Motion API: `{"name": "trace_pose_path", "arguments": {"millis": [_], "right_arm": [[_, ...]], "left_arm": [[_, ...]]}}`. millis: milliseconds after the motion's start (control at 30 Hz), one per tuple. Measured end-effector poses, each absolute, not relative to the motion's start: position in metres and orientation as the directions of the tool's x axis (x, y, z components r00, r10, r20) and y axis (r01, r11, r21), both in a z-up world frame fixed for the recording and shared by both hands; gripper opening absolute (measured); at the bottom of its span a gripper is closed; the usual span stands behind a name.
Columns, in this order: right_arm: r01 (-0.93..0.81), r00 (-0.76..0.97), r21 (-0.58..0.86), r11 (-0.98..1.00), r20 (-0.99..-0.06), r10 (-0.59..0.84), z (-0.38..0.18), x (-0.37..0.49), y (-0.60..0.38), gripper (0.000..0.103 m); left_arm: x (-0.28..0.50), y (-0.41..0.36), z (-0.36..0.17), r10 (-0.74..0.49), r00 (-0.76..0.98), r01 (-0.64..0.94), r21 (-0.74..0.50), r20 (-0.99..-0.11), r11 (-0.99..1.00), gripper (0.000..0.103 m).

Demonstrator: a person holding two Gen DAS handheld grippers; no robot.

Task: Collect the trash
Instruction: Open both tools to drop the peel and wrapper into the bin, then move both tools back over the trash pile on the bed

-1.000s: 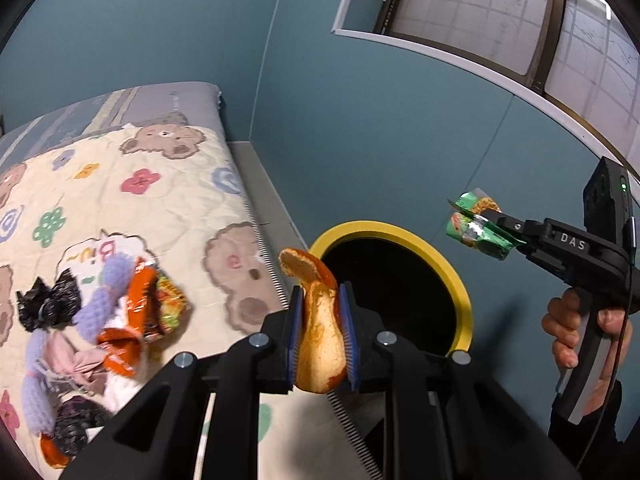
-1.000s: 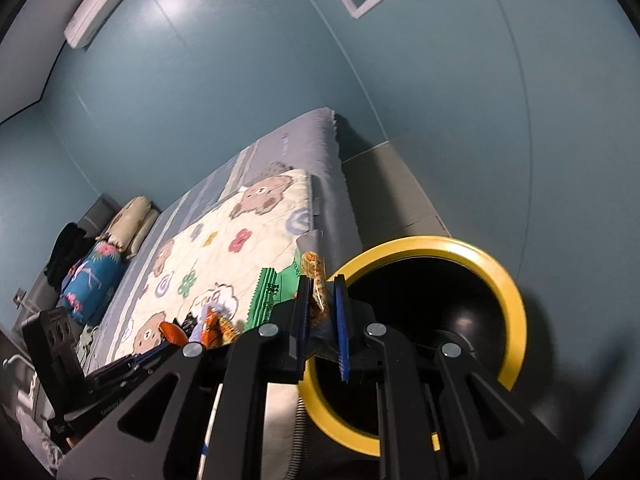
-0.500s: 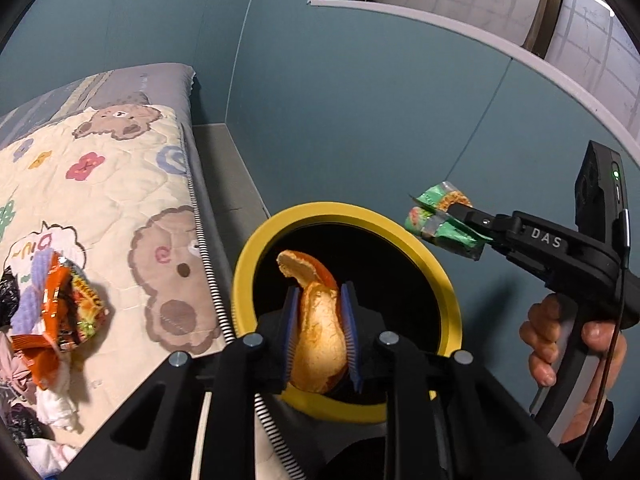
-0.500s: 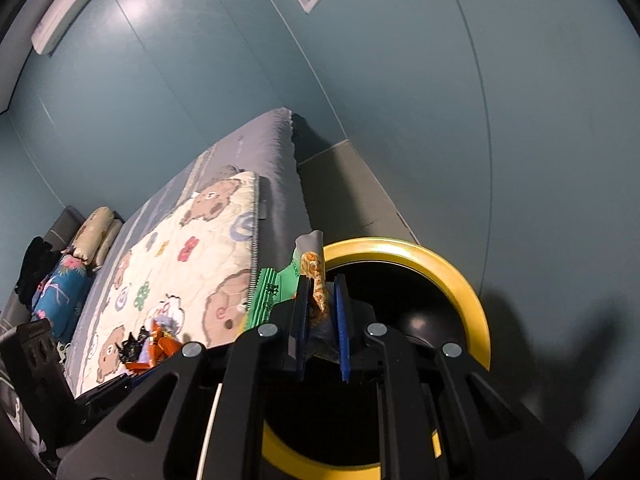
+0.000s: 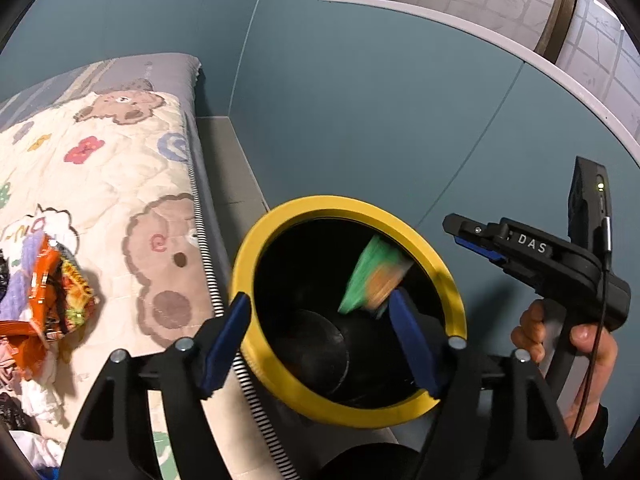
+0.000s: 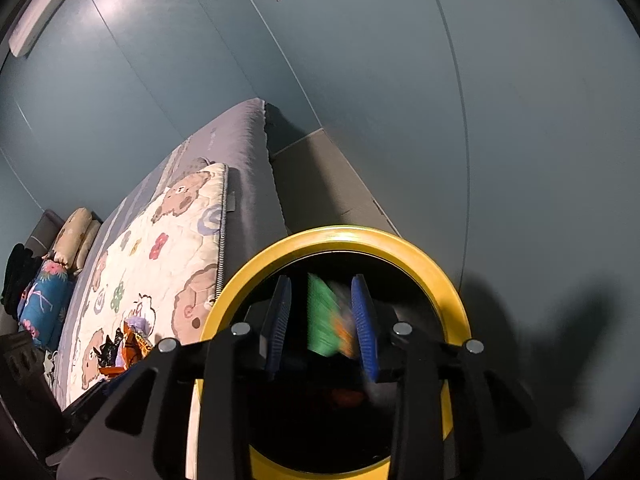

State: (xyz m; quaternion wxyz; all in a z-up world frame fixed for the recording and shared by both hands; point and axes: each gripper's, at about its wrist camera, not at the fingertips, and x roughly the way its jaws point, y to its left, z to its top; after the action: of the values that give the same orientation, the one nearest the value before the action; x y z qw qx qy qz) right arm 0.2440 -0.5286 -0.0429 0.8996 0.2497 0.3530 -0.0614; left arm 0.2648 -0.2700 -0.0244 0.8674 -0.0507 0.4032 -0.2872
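Observation:
The black bin with a yellow rim (image 5: 448, 280) (image 6: 440, 280) stands below both grippers. My left gripper (image 5: 320, 336) hangs over its mouth, jaws opening wide, nothing between them. My right gripper (image 5: 454, 232) (image 6: 322, 308) is over the bin's far side, jaws opening. A green and orange wrapper (image 5: 374, 276) (image 6: 324, 316), blurred, falls free between and below its pads into the bin. Something reddish-orange (image 6: 348, 396) shows dimly deep inside. A pile of wrappers and bags (image 5: 52, 292) (image 6: 124, 344) lies on the bed quilt.
The bed with a bear-print quilt (image 5: 120, 184) borders the bin on the left. A teal wall (image 5: 360, 120) stands close behind it. A person's hand (image 5: 580, 340) holds the right gripper's handle. Pillows (image 6: 60, 256) lie at the bed's far end.
Both grippers came down over the bin and opened. The orange-yellow piece has left my left gripper. The green wrapper has slipped out of the right one and is dropping.

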Motion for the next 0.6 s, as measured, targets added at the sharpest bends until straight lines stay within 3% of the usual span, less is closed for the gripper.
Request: {"name": "trace_pose_path", "arguments": {"millis": [267,600], "right_arm": [[0.288,0.735,0.415,0.863,-0.674,0.079,-0.045,0.232,-0.518,0.039],[0.152,0.759,0.393,0.907,-0.634,0.148,-0.030,0.214,-0.457,0.050]], "left_arm": [[0.253,-0.228,-0.007,-0.487,0.581,0.425,-0.267,-0.652,0.865,0.083],[0.226,-0.158,0.020,-0.422,0.680,0.365,-0.222,-0.600,0.904,0.095]]}}
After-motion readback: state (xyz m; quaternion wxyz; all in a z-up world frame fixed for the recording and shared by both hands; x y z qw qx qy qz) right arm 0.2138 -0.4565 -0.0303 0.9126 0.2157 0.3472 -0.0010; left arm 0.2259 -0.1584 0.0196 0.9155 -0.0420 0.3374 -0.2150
